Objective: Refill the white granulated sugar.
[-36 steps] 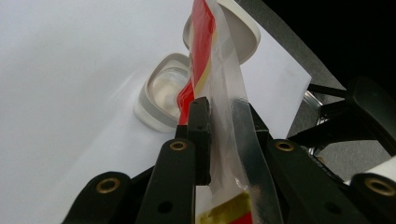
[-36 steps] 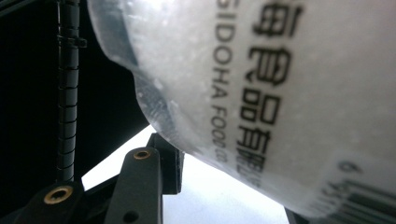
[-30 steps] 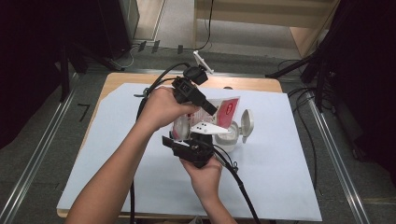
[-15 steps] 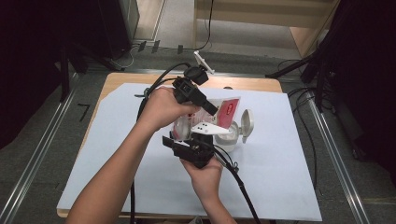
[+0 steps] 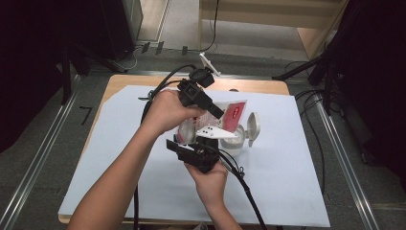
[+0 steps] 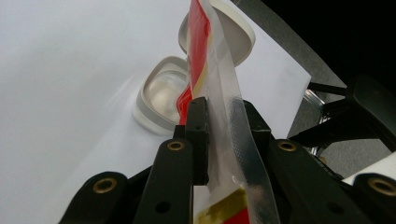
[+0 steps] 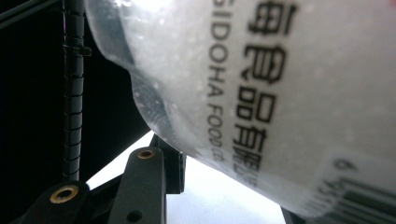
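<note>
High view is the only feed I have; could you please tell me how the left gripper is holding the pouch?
Observer: The left gripper has both jaws clamped on the pouch, across its clear sealed strip.
Operator: Thank you. Is there anything in the container yet?
Observer: The container stands open, and from close up its inside looks empty.
Operator: And what does the right gripper have hold of?
Observer: The right gripper has the pouch's bulging end between its jaws. That end is packed with white grains and printed with black lettering and a barcode.
</note>
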The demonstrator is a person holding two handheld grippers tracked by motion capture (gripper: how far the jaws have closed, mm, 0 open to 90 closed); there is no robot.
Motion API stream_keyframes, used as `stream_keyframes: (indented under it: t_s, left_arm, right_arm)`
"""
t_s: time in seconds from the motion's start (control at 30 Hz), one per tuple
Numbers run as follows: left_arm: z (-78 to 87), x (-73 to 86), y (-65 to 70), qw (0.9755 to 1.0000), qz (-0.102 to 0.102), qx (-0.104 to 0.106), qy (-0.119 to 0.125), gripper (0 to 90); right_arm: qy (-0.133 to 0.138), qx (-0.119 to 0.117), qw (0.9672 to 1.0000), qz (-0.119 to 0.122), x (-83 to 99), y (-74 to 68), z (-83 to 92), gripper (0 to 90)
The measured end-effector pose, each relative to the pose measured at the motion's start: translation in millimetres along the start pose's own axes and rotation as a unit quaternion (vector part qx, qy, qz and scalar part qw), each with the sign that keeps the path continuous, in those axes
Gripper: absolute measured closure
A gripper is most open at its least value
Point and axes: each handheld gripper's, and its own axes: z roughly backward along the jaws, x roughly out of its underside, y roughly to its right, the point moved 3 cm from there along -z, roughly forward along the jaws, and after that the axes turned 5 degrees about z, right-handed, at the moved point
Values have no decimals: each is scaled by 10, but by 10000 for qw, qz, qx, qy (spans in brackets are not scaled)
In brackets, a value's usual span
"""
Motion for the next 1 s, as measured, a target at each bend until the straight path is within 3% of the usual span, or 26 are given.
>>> stream_keyframes:
  t_s: [1.0]
  left_arm:
    - [7, 5, 30, 10000, -64, -25, 21, 780]
  right_arm:
    - [33, 22, 10000, 43, -1, -3, 11, 630]
